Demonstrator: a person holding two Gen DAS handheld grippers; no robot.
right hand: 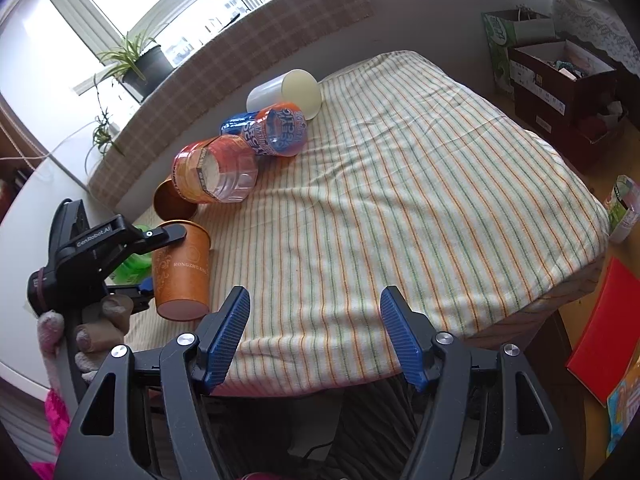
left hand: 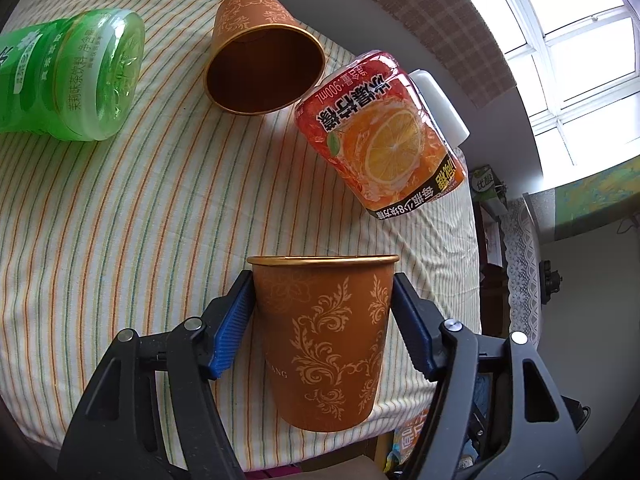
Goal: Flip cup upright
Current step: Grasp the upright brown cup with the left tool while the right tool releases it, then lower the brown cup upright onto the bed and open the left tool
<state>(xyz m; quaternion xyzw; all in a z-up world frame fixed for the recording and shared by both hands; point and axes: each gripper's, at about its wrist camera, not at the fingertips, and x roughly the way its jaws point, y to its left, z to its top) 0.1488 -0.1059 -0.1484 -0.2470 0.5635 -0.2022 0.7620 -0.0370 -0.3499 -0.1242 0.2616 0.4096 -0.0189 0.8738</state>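
The striped tablecloth [right hand: 420, 208] covers a table whose near edge and right corner drop away to the floor, and most of its right and middle stretch lies bare under the right gripper [right hand: 314, 334], whose blue fingers stand spread wide with nothing between them. The crowding is all along the far-left side: a white cup [right hand: 286, 94] on its side, a blue-and-orange bottle [right hand: 272, 130], and an orange juice bottle [left hand: 384, 136] lying down, then a second brown cup [left hand: 262, 62] on its side with its mouth facing the left wrist camera, and a green bottle [left hand: 76, 76] lying at the left. The brown paper cup [left hand: 326, 340] sits at the near-left edge of the table, pinched between the blue pads [left hand: 234, 320] of the left gripper [left hand: 324, 304], which press on its wall just below the gold rim. Its long axis stands close to vertical, mouth up and narrower base down; in the right wrist view the base appears lifted just off the cloth.
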